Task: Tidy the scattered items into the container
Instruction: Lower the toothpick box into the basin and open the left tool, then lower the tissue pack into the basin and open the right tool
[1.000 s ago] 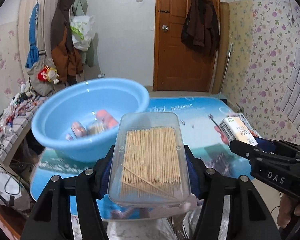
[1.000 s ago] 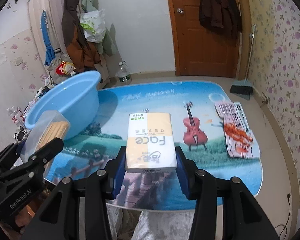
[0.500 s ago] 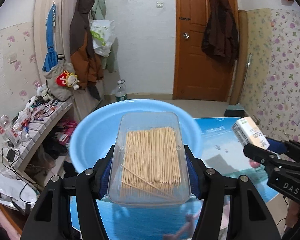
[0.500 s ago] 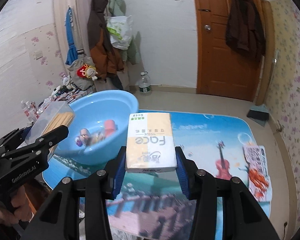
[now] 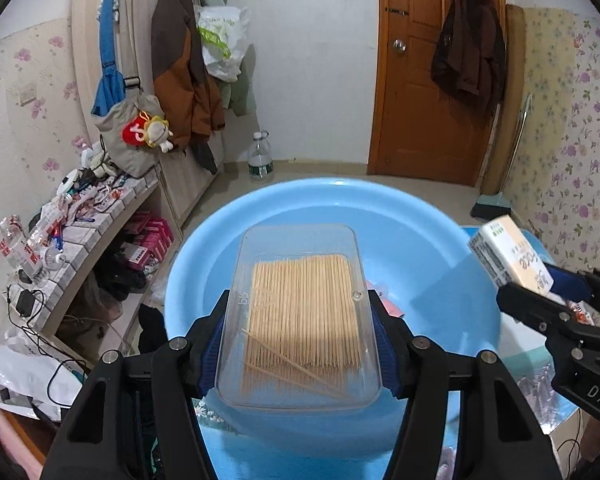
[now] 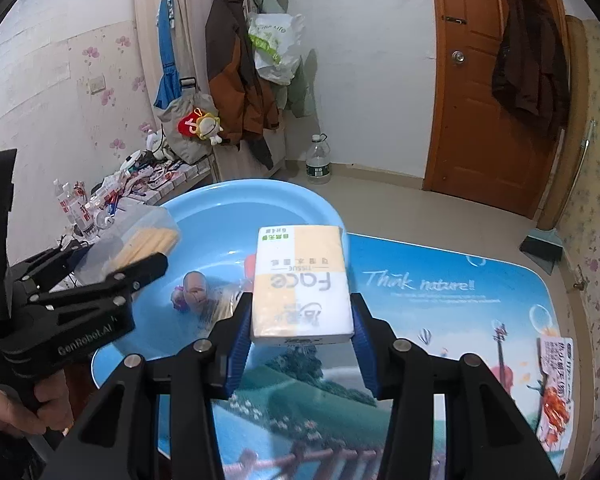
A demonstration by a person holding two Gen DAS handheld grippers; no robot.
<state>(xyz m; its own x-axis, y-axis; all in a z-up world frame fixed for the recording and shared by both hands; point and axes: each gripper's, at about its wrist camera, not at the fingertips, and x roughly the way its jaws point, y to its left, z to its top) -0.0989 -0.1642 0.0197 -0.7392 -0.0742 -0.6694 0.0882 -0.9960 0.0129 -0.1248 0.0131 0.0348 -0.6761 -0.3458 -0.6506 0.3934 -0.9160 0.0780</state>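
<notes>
Toothpicks in their clear box are sitting pinched in our left gripper over the blue basin, ready for dropping. We are squeezing the tissue pack in our right gripper at the basin's rim, so both can go in together.

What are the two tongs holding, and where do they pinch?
The left tongs pinch a clear toothpick box by its long sides. The right tongs pinch a tissue pack by its two side edges, near its lower end.
</notes>
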